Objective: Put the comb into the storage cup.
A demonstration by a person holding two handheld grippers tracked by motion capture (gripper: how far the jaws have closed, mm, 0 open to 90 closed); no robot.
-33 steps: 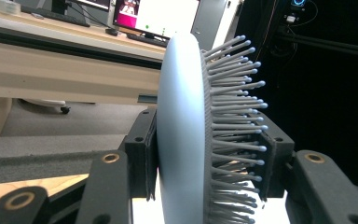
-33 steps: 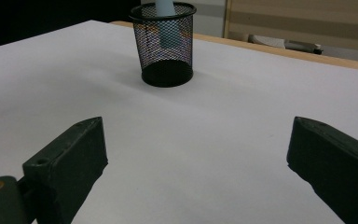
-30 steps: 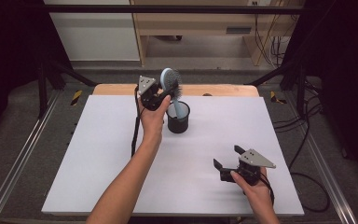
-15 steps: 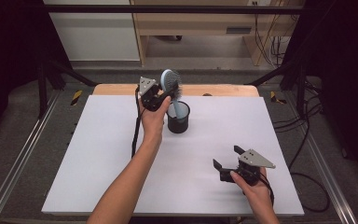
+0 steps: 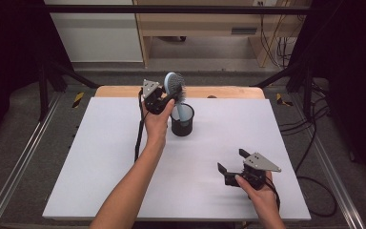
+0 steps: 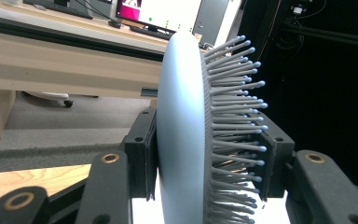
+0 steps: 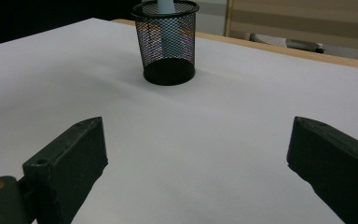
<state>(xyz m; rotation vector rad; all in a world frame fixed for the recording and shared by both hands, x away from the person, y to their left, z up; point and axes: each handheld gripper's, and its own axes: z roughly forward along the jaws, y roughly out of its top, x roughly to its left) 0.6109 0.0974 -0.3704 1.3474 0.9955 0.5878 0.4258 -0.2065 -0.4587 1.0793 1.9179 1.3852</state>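
A pale blue hairbrush (image 5: 175, 87) with grey bristles stands upright, its handle down inside a black mesh cup (image 5: 182, 120) at the back middle of the white table. My left gripper (image 5: 164, 98) is shut on the brush's head just above the cup. In the left gripper view the brush head (image 6: 182, 135) sits edge-on between the two black pads, with the bristles (image 6: 235, 116) pointing right. My right gripper (image 5: 229, 163) rests near the front right of the table, open, with nothing between its jaws. The right gripper view shows the mesh cup (image 7: 167, 44) ahead with the blue handle (image 7: 166, 7) in it.
The white table top (image 5: 100, 157) has a wooden strip (image 5: 228, 92) along its far edge. A black cable (image 5: 137, 138) hangs from the left gripper down to the table. Metal frame rails (image 5: 24, 157) run along both sides, and a desk (image 5: 205, 24) stands beyond.
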